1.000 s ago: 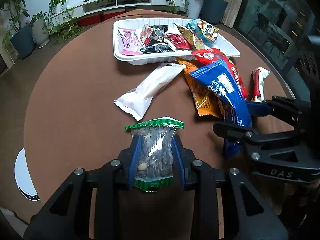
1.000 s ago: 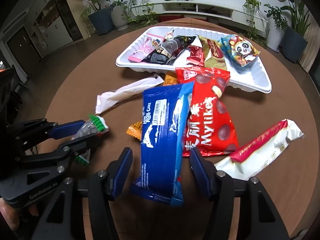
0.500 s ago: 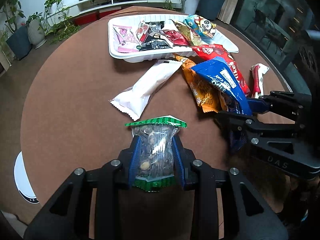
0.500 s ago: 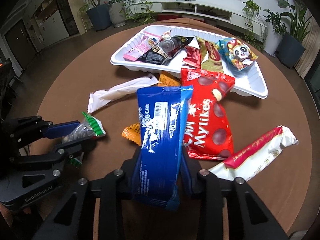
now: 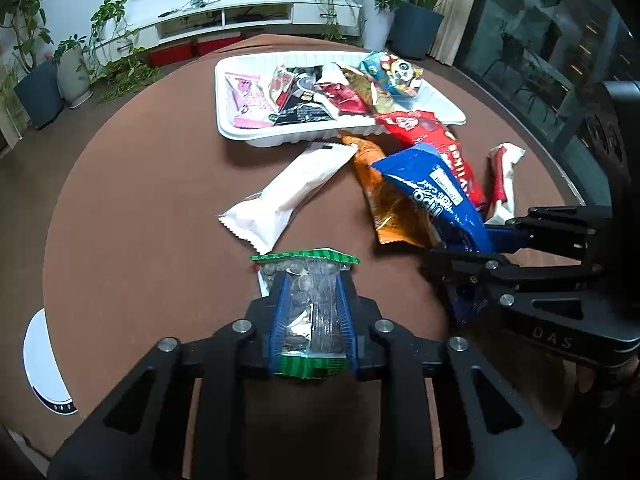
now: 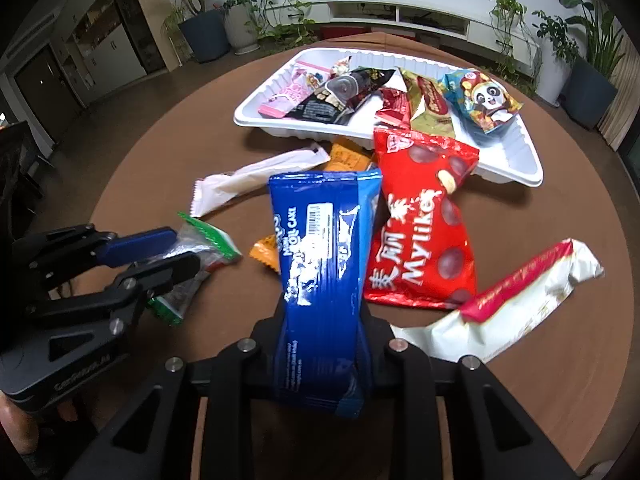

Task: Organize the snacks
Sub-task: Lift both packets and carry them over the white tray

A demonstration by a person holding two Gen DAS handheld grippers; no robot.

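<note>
A clear bag of nuts with green edges (image 5: 312, 320) sits between my left gripper's (image 5: 310, 280) blue pads, and that gripper is shut on it just above the brown table. The right wrist view shows the same bag (image 6: 208, 238) in the left gripper (image 6: 176, 248). My right gripper (image 6: 324, 320) is closing on a long blue cake packet (image 6: 320, 248). Its pads press the near end and the far end tilts up. From the left wrist view the packet (image 5: 432, 196) rises out of the right gripper (image 5: 464, 248). A white tray (image 6: 516, 160) with several snacks stands at the far side.
Loose on the round table lie a red Mylikes bag (image 6: 420, 240), a white and red packet (image 6: 512, 304), a long white packet (image 6: 256, 178) and an orange packet (image 5: 388, 204). A white round object (image 5: 40, 364) sits beyond the table's left edge. Potted plants ring the room.
The right gripper's jaws have closed from wide apart onto the blue packet, whose far end has risen off the red bag. The left gripper has squeezed tighter on the nut bag.
</note>
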